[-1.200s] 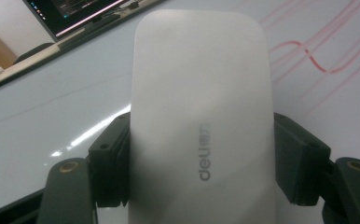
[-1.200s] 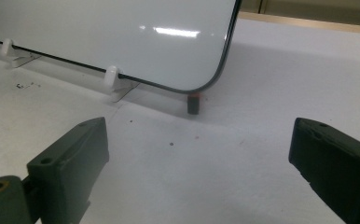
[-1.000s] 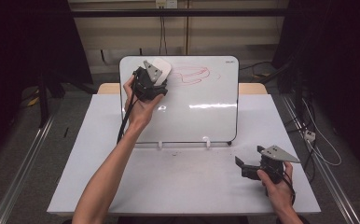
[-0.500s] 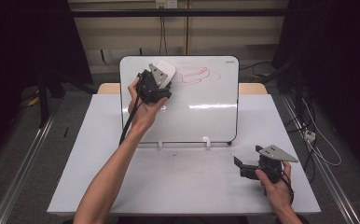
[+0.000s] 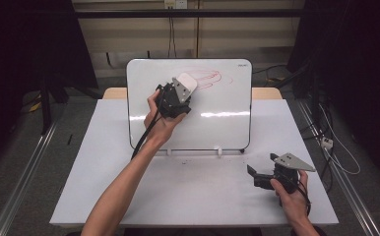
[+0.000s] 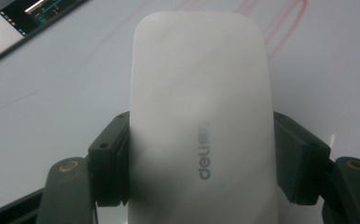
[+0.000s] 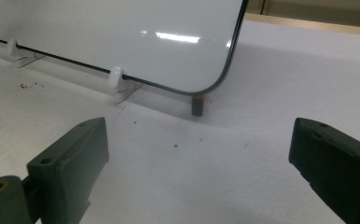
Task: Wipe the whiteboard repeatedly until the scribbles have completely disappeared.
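The left gripper (image 5: 180, 93), clenched on a white rounded plastic eraser (image 6: 201, 116), has slid rightward across the upright white-faced whiteboard (image 5: 217, 128) toward the red scribbles (image 5: 212, 77), so wiping is probably about to reach them. The right gripper (image 5: 264, 177) rests open-jawed on the white table (image 5: 104, 187).

- The high view looks forward and down from above the near edge of the table (image 5: 104, 196), with the whiteboard (image 5: 227, 128) upright at frame centre.
- The left gripper view sits very close to the whiteboard (image 6: 52, 84), facing its surface; red scribbles (image 6: 285, 23) cross the upper right.
- The right gripper view looks low across the table (image 7: 262, 154) at the whiteboard's (image 7: 122, 32) lower corner, upper left.
- All three views share the whiteboard.
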The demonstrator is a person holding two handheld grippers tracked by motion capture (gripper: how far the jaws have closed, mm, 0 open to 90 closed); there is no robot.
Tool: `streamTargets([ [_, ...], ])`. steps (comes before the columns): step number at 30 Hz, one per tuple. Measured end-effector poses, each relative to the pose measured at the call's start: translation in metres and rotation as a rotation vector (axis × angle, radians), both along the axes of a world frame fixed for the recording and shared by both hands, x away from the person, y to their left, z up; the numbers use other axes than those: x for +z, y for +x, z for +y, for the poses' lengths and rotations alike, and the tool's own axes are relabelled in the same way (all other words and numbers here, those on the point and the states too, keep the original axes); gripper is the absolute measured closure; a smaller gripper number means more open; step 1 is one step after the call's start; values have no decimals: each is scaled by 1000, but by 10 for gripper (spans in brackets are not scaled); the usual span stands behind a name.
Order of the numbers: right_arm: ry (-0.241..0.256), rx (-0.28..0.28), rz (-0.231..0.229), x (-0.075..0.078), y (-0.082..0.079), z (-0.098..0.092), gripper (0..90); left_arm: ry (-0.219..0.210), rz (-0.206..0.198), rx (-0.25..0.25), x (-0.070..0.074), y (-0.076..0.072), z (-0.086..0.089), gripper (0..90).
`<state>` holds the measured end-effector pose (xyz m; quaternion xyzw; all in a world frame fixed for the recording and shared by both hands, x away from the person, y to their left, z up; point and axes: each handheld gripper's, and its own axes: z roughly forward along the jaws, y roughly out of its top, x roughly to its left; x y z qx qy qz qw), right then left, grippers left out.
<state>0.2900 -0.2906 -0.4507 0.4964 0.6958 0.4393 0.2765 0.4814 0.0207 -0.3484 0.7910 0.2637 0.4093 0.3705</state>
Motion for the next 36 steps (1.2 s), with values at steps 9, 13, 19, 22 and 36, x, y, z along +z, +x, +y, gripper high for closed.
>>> streamTargets([
  [9, 0, 2, 0, 0, 0, 1, 50, 48, 14, -64, -9, -11, -3, 311],
  [13, 3, -2, -1, 0, 0, -1, 50, 32, 21, -64, -7, -9, -1, 311],
  [19, 6, -5, 2, 0, -1, -3, 50, 2, 25, -39, 7, 4, 8, 310],
  [22, 6, -3, 1, 0, -1, -2, 50, -12, 29, -32, 15, 12, 14, 310],
  [36, 9, -4, -1, 0, -2, -3, 50, -81, -25, 13, 19, 21, 22, 310],
])
